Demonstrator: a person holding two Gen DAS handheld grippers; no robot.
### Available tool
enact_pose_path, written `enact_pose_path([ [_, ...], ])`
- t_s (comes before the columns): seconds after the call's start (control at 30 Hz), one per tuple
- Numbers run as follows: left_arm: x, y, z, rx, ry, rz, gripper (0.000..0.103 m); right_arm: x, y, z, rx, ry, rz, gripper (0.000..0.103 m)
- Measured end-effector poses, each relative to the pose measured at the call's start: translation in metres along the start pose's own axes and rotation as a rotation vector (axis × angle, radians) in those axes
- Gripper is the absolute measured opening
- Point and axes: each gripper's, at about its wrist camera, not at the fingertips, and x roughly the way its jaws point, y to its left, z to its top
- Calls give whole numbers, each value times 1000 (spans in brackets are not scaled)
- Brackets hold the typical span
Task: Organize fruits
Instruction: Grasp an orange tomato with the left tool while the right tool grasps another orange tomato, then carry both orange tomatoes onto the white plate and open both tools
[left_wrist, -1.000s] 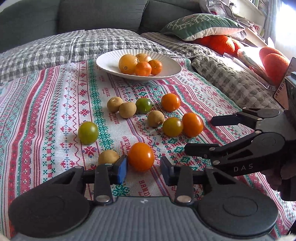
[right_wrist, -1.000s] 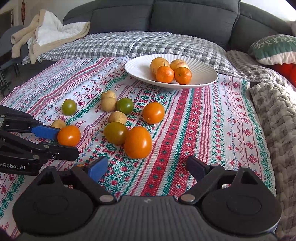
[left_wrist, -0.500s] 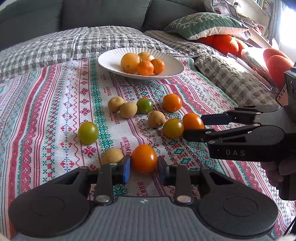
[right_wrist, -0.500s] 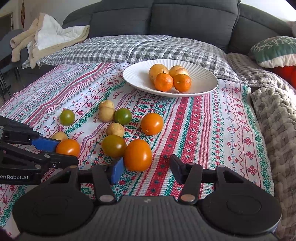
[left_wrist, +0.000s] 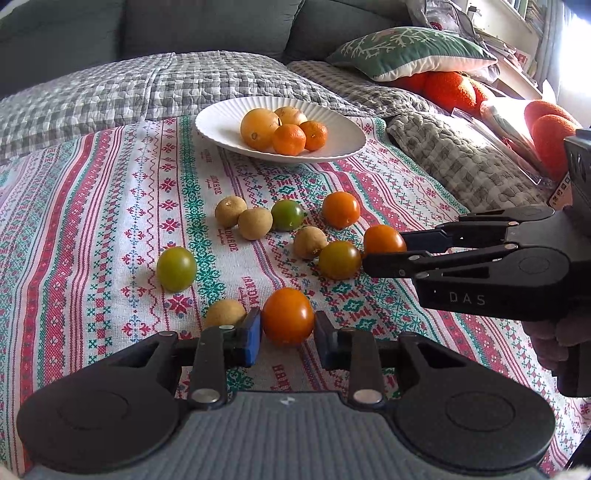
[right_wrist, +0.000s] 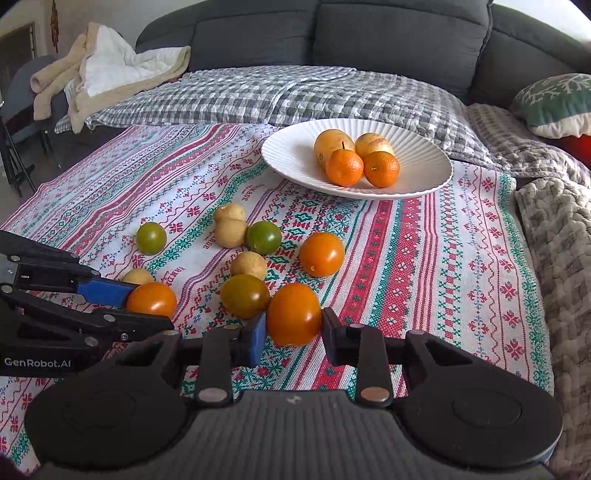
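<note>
While both grippers' jaws are clamping orange tomatoes, left gripper (left_wrist: 288, 328) on one tomato (left_wrist: 288, 315), right gripper (right_wrist: 293, 332) having just closed on another (right_wrist: 293, 314), lifting straight up is sparing neighbouring fruit before the plate (right_wrist: 295, 162).

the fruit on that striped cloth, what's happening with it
A person is sorting fruit with a handheld gripper in each hand. The left gripper is shut on a round orange tomato, and the right gripper has just closed its jaws on a longer orange tomato. Both still sit on the patterned cloth. The white plate already holds four orange and yellow fruits; other small fruits lie loose.
</note>
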Motion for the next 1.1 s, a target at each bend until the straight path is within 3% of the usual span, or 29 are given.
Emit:
enact_pose_path([
  [0.63, -5, -4, 48, -116, -93, 12, 25, -20, -34, 48, 140, -145, -43, 28],
  [0.9, 7, -9, 76, -125, -128, 28, 25, -17, -49, 64, 231, -191, -67, 28],
  [1.1, 33, -2, 98, -126, -129, 31, 25, -1, -53, 71, 220, -174, -84, 28],
])
